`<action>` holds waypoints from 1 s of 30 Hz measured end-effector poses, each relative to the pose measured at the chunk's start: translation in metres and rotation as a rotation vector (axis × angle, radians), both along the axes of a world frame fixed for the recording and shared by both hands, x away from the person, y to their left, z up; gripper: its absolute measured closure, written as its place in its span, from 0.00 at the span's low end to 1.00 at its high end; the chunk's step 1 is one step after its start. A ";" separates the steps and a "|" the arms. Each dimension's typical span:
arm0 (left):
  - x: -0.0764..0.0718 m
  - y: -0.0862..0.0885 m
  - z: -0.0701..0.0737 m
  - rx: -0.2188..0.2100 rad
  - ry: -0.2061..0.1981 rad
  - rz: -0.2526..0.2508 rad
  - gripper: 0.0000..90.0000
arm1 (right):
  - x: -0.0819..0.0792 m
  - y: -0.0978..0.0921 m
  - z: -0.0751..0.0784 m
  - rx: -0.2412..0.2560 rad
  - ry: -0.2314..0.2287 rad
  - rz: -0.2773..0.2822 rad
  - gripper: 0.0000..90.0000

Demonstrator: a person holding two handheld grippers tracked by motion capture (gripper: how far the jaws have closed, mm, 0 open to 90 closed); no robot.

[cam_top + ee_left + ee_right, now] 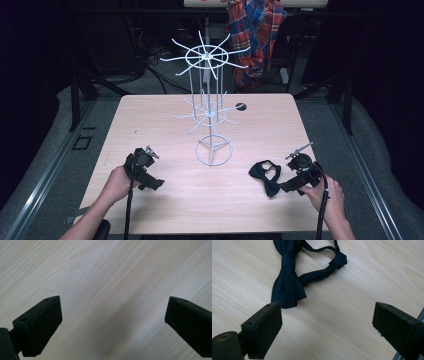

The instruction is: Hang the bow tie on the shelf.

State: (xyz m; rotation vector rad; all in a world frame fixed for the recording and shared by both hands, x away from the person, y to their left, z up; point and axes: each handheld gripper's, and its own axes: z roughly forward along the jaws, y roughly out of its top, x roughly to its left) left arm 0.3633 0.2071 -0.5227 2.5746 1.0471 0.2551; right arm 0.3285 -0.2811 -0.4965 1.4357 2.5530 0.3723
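overhead forward-down, claw cameras near table (165, 200)

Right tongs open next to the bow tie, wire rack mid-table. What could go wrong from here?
1. The bow tie lies flat on the table; the open right tongs may pinch only the thin strap or slip.
2. The white wire rack is tall on a small ring base; a snag could tip it.
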 end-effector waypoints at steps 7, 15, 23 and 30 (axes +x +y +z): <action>-0.002 0.003 0.000 0.000 -0.003 0.010 0.01 | 0.002 0.004 0.001 -0.007 -0.006 0.016 0.10; -0.002 0.004 0.001 -0.003 0.000 0.008 0.01 | 0.005 0.012 -0.001 0.014 0.009 0.030 0.05; -0.002 0.002 -0.001 0.002 0.004 0.005 0.01 | 0.007 0.022 -0.004 0.029 0.026 0.074 0.01; -0.002 0.002 -0.002 0.000 0.008 0.003 0.02 | 0.010 0.037 -0.013 0.011 0.028 0.104 0.00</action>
